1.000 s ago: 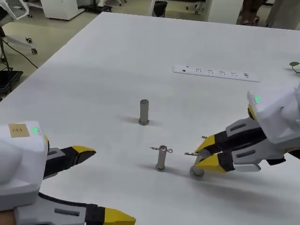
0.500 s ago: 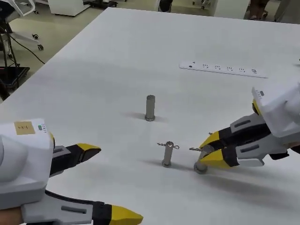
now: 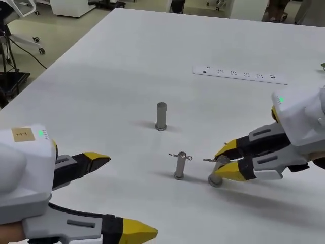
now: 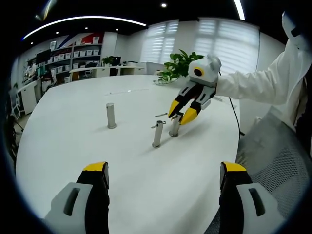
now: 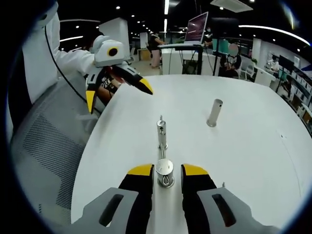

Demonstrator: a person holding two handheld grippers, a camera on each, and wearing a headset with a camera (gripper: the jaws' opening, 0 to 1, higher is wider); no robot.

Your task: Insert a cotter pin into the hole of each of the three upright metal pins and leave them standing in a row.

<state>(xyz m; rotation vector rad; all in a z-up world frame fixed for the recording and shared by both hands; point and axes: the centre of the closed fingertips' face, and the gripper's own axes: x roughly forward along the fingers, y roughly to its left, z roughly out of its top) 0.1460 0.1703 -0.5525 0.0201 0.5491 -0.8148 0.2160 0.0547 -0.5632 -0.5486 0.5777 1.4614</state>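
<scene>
Standing upright on the white table (image 3: 127, 61), three metal pins are in front of the person. The far pin (image 3: 161, 116) stands alone, well apart from the other two and farther from the person. The middle pin (image 3: 180, 166) carries the first cotter pin (image 3: 179, 155), which goes across its top and sticks out on both sides. Just beside it, to the right in the head view, stands the near pin (image 3: 216, 179). The second cotter pin (image 3: 209, 160) is at the top of this pin: its thin end shows on the side toward the middle pin, and in the right gripper view its loop lies on the gripper's side. How deep it sits in the hole, I cannot tell.

The right gripper (image 3: 225, 162) is at the near pin. Its yellow-tipped jaws stand narrowly apart, one on each side of the pin's top, and I cannot tell whether they press on it or only flank it. The left gripper (image 3: 124, 195) hovers low at the near left, well apart from all pins, with its jaws spread wide.

In the left gripper view, a white sleeve (image 4: 253, 83) reaches to the right gripper. A white power strip (image 3: 238, 75) lies flat farther back on the table.
</scene>
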